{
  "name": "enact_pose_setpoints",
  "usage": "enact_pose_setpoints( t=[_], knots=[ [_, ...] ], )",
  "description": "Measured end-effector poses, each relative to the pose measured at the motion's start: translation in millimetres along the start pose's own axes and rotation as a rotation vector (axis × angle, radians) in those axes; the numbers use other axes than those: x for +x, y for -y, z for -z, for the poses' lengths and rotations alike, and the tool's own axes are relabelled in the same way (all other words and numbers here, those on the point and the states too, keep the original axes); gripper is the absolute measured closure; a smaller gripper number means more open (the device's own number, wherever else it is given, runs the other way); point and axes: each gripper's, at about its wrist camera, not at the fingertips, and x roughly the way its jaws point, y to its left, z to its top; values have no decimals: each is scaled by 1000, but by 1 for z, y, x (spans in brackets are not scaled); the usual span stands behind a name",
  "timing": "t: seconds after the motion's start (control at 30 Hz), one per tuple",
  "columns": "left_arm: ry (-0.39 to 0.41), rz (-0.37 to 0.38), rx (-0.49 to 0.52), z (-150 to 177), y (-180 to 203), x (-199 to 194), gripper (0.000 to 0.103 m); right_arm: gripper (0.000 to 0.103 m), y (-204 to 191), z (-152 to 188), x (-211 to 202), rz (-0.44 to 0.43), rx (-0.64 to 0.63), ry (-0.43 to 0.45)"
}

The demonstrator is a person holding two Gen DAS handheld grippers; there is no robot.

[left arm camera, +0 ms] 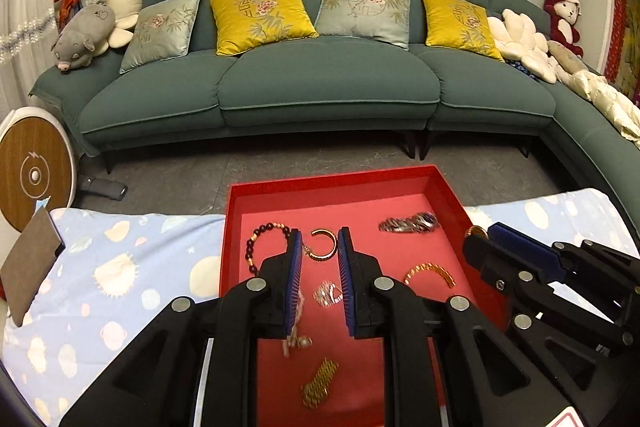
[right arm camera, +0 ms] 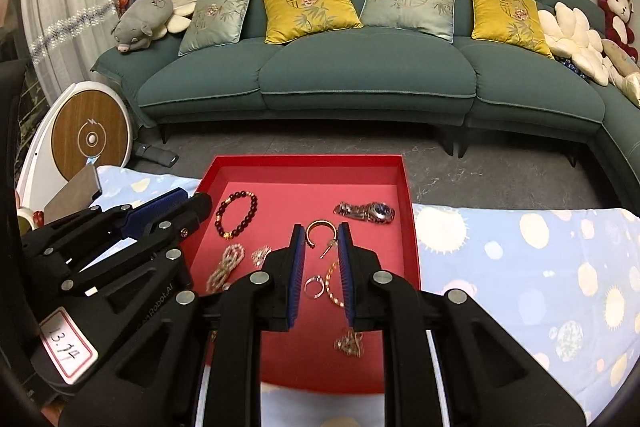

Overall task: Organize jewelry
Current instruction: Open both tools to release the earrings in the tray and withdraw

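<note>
Both your claws, left gripper [left arm camera: 319,241] and right gripper [right arm camera: 321,235], hang over the red tray [right arm camera: 412,227] with jaws slightly apart, empty; inside lie one watch [right arm camera: 366,211], one bead bracelet [right arm camera: 237,214], one open gold bangle [right arm camera: 322,233].

A shallow red tray [right arm camera: 412,227] lies flat on a pale blue patterned cloth, jewelry scattered inside. At its 10 o'clock, a dark beaded bracelet [right arm camera: 237,214] forms a loop. At 1 o'clock, a silver wristwatch [right arm camera: 366,212] lies on its side. Centrally sits an open gold bangle [right arm camera: 320,233]. Toward 6 o'clock lies a small silver ring [right arm camera: 314,285].
</note>
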Motion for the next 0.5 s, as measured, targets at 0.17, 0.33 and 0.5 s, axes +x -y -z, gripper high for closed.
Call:
enact_pose_setpoints(
  t=[0.17,0.33,0.5],
  knots=[
    [-8,-9,3,-6,-1,19,87,87,7,-6,21,-3,22,-16],
    [-22,-16,4,-8,-1,35,87,87,11,-7,36,0,28,-33],
    [-31,-29,8,-9,-2,48,87,87,13,-9,48,11,23,-40]
  ],
)
